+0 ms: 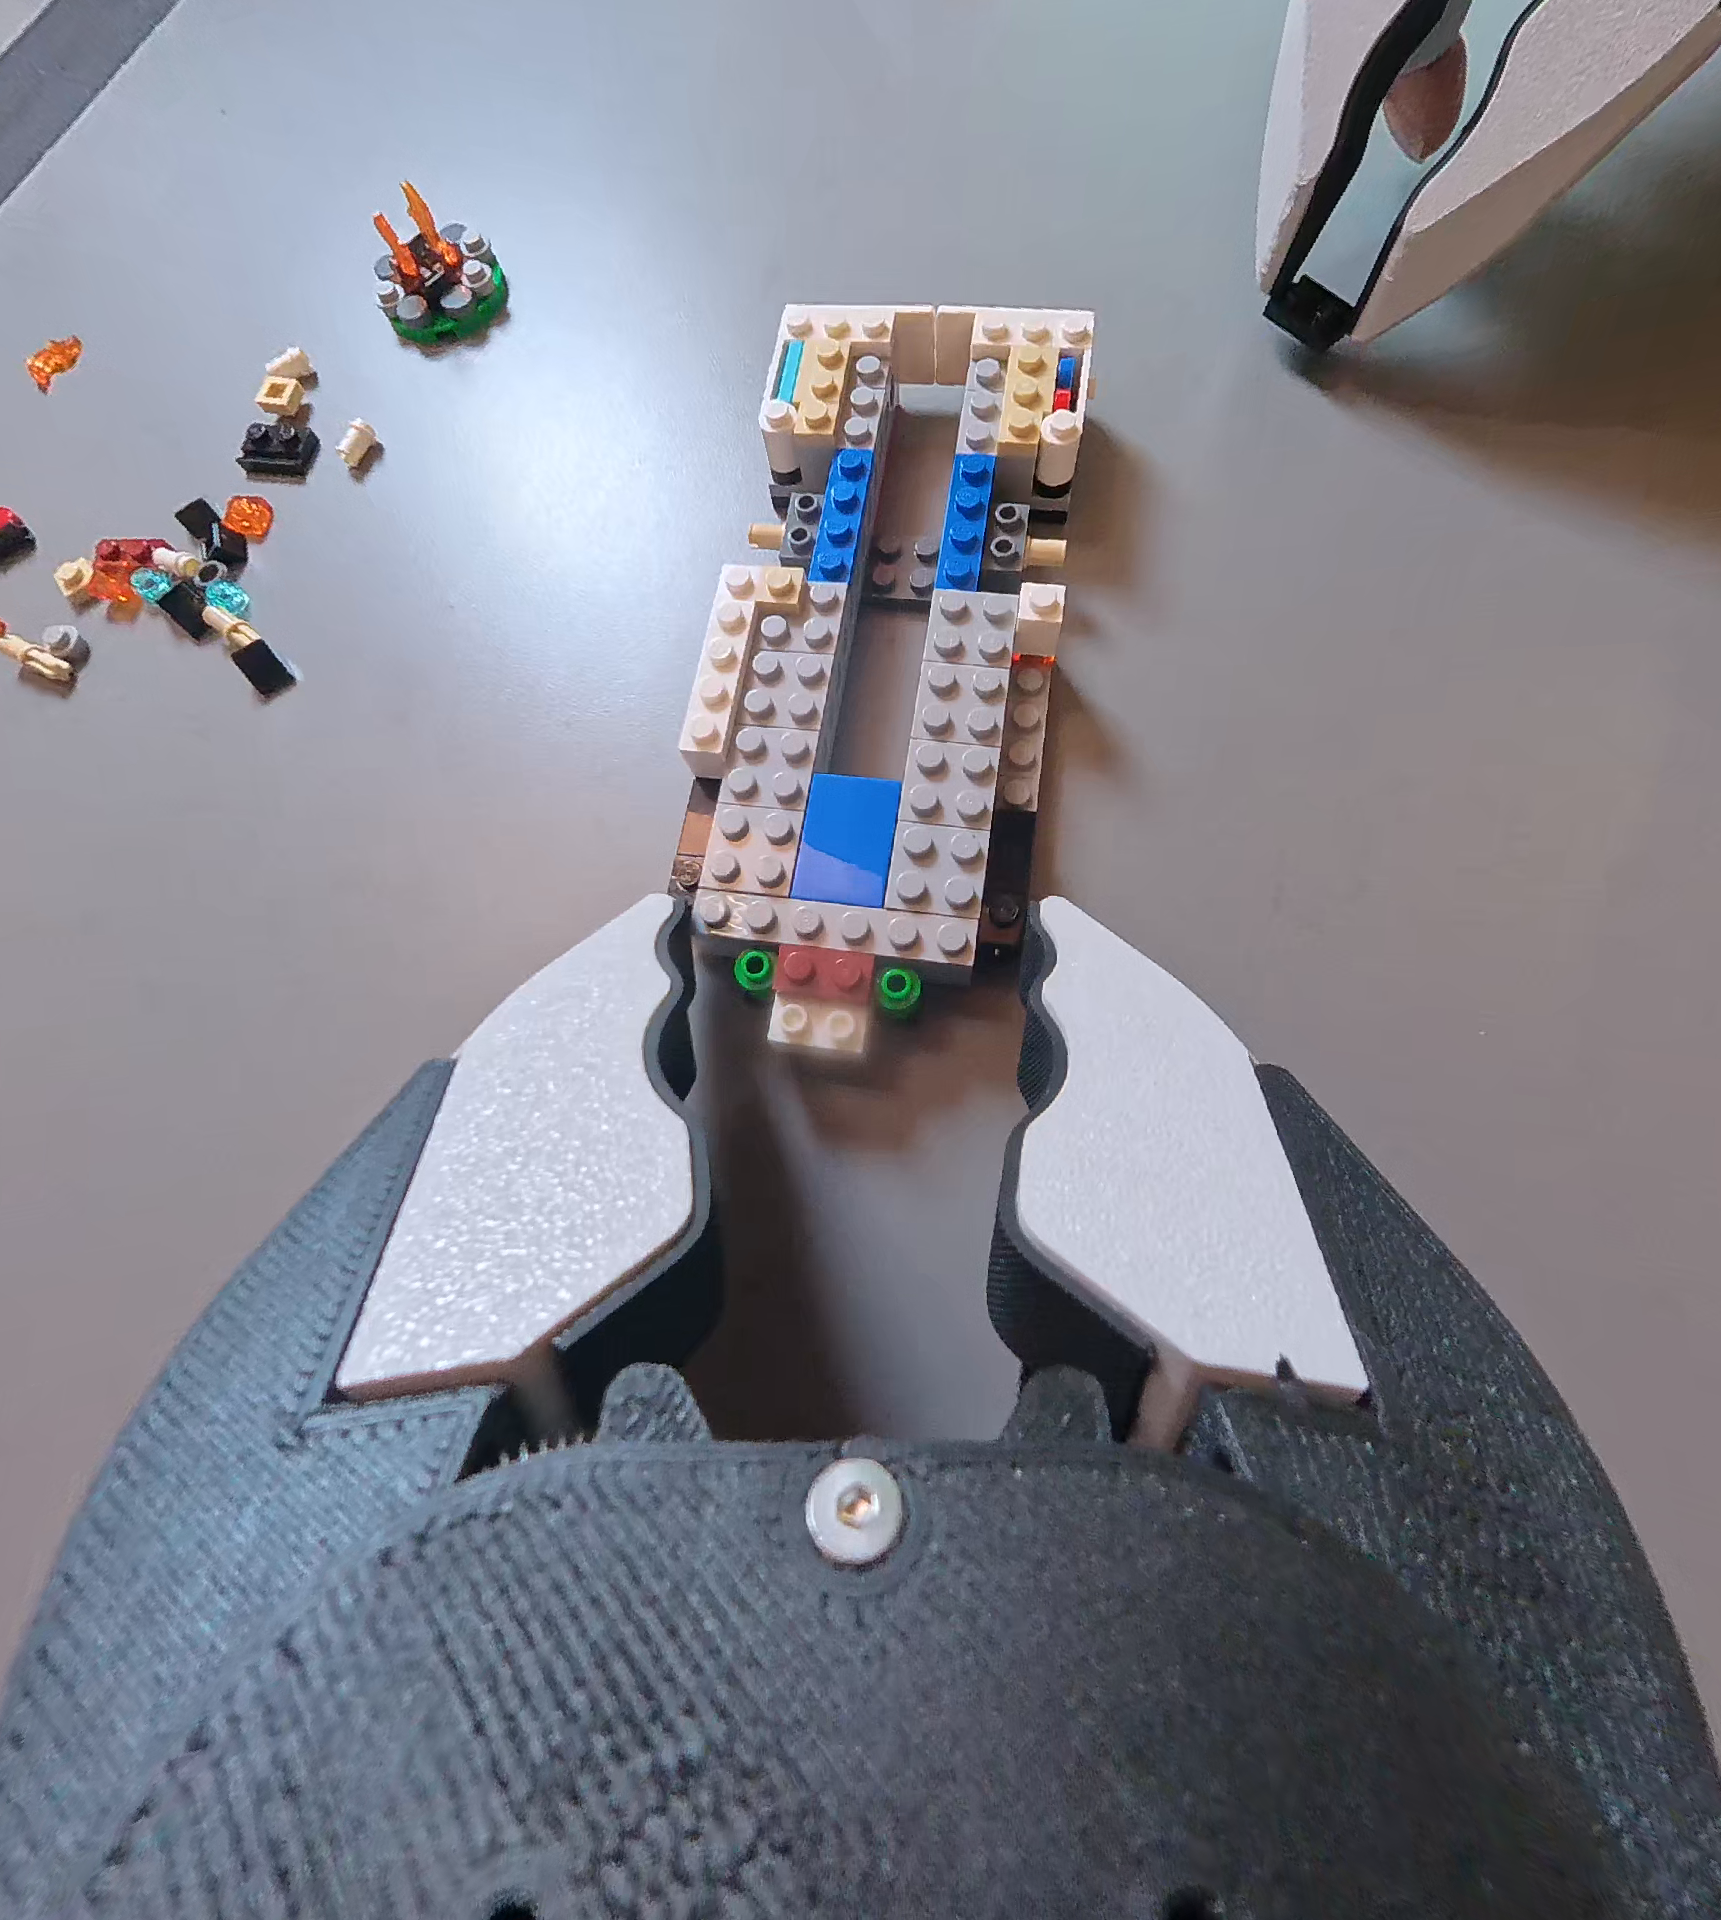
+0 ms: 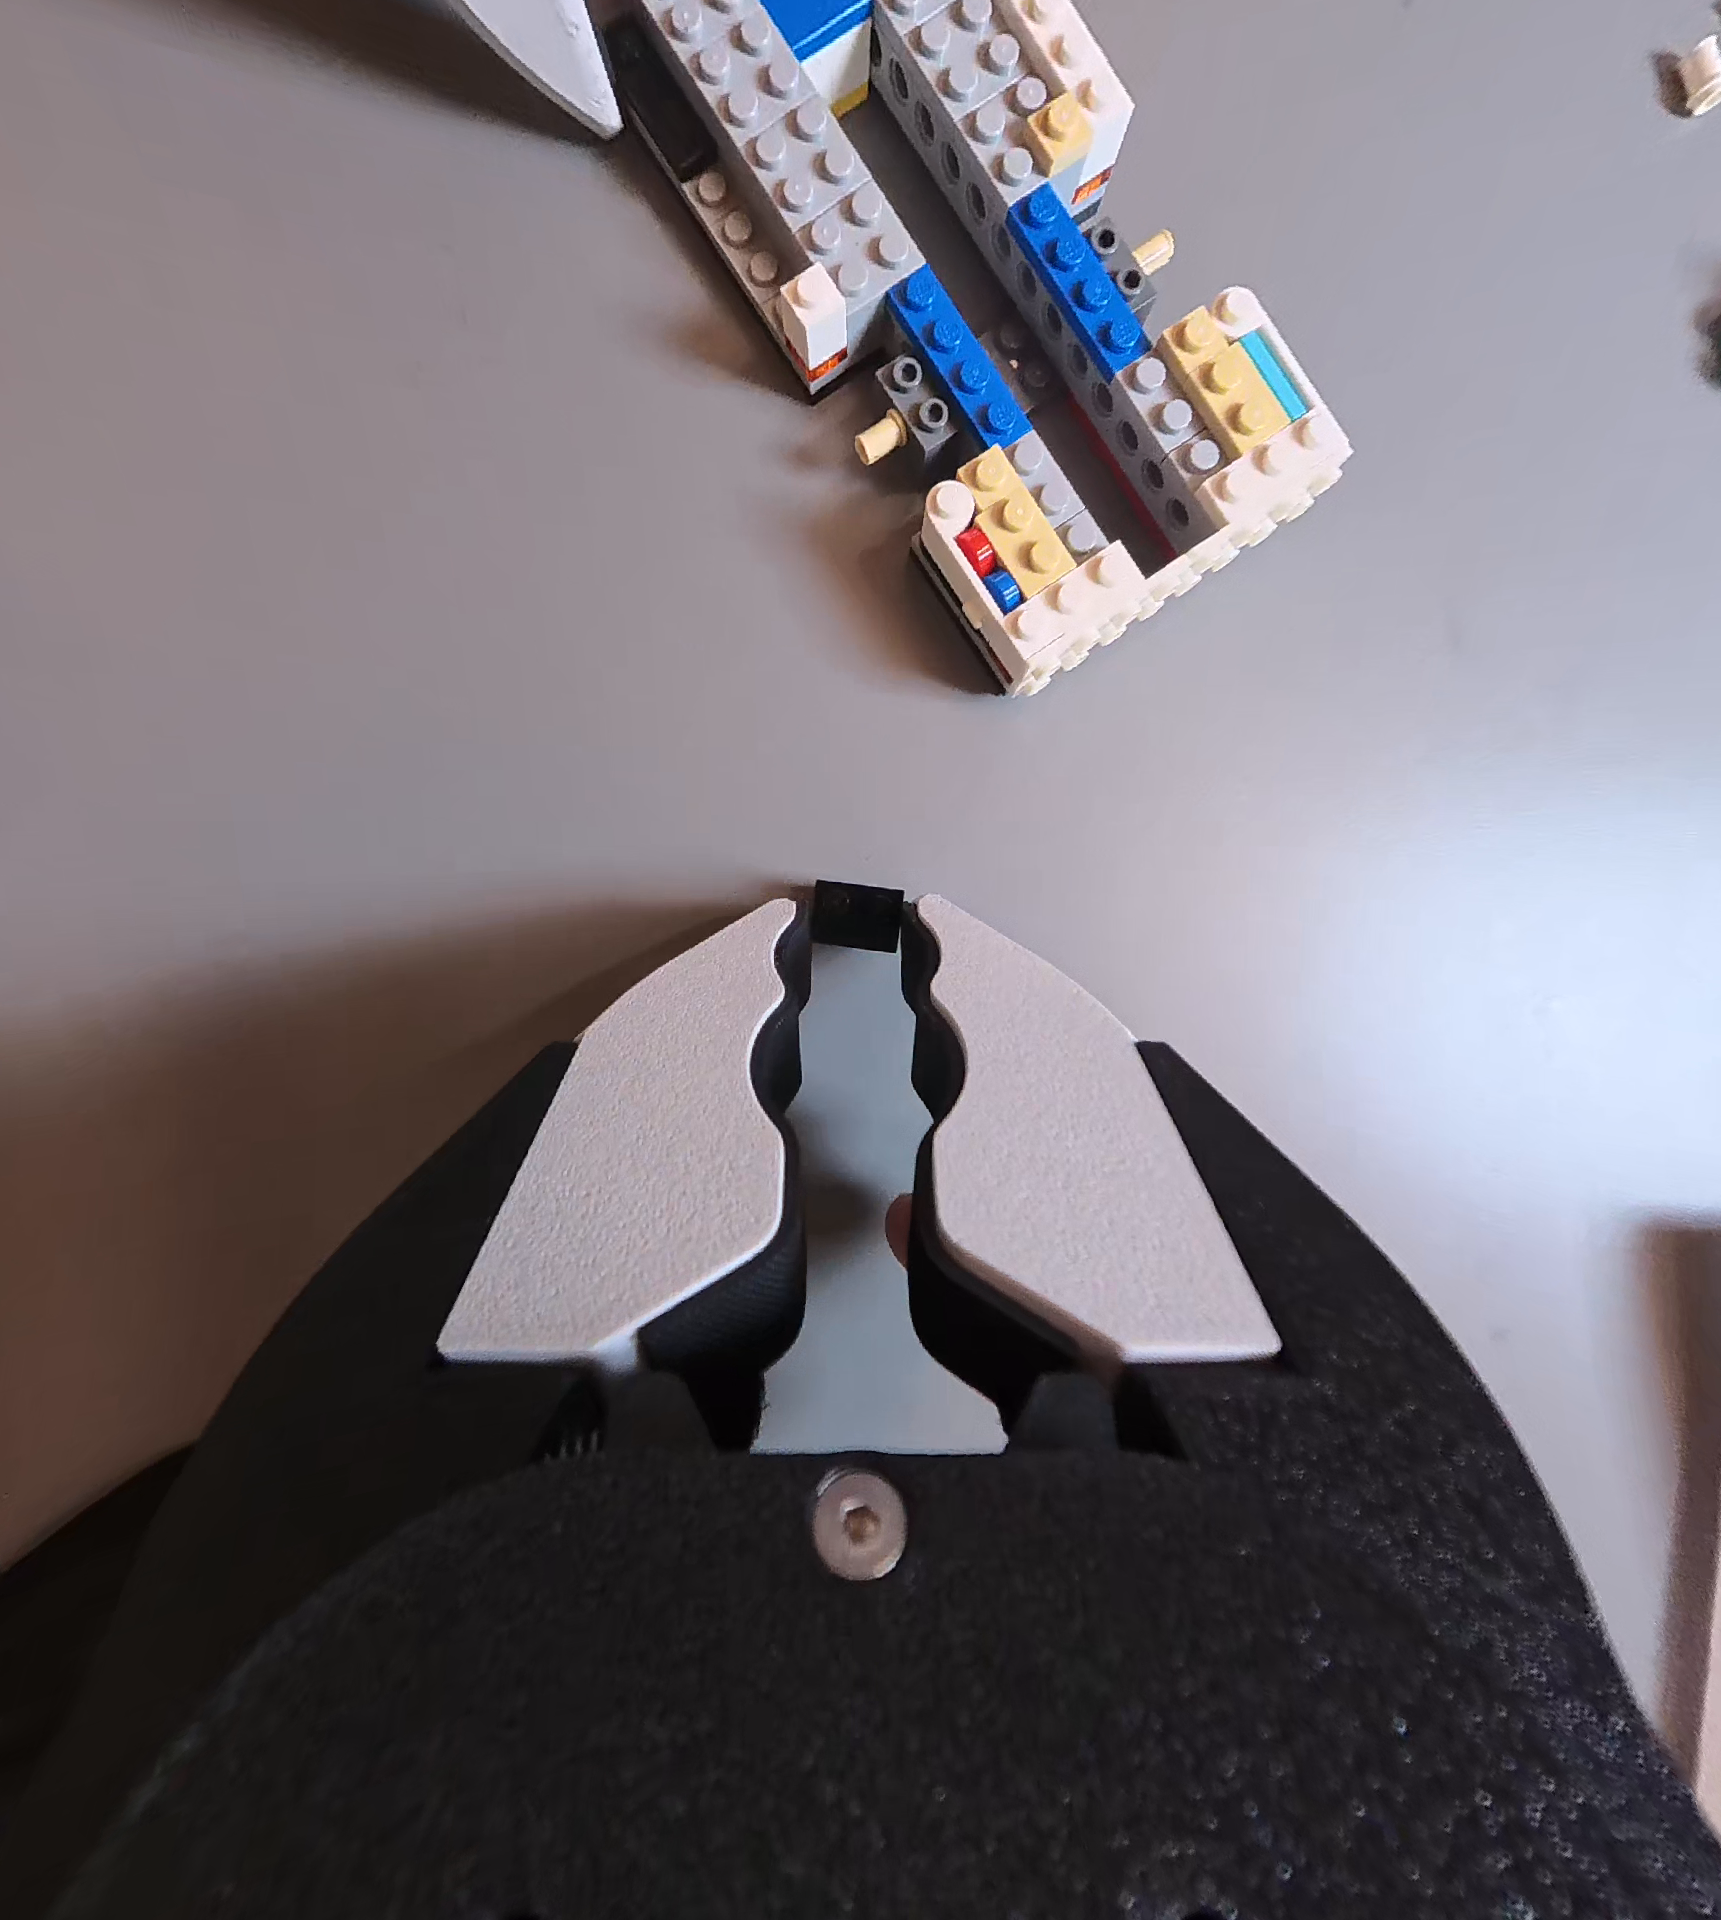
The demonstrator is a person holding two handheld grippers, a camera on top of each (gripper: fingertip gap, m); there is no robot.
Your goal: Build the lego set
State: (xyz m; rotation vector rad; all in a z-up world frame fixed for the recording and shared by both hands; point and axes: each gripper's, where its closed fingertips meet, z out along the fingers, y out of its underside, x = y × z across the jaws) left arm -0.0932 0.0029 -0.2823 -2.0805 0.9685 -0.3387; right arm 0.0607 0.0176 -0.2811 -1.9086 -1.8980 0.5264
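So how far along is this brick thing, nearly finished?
Partly built. The long grey, blue and white brick model stands assembled on the table, with the left gripper straddling its near end, contact unclear. The right gripper pinches a small black brick, not yet attached. Loose pieces and a small round flame build lie apart.

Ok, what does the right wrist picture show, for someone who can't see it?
The right gripper pinches a small black toy brick between its white fingers above a grey table. Beyond lies a long grey, blue and white brick model.
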